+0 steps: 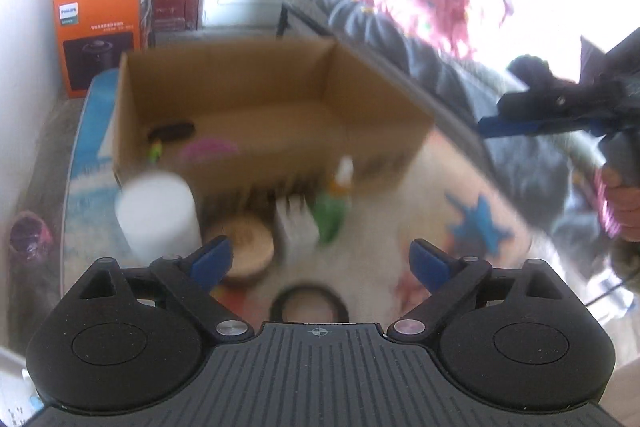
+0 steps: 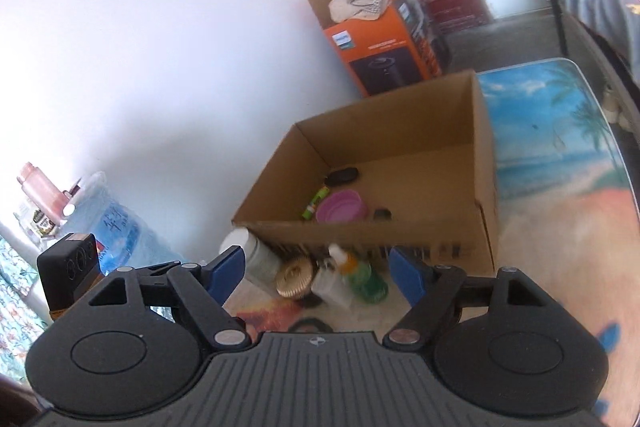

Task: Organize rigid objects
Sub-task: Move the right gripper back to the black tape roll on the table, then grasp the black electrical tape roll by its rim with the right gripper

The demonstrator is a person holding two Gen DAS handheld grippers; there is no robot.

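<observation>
Beach-print table [image 2: 560, 155], cardboard box [image 2: 400, 239] holding pink bowl [image 2: 342, 207], left claw [image 1: 320, 261] and right claw [image 2: 316, 273] both apart, empty.

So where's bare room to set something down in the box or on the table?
Free: the box floor right of the pink bowl, and the table right of the box. Crowded: in front of the box, around the green bottle.
</observation>
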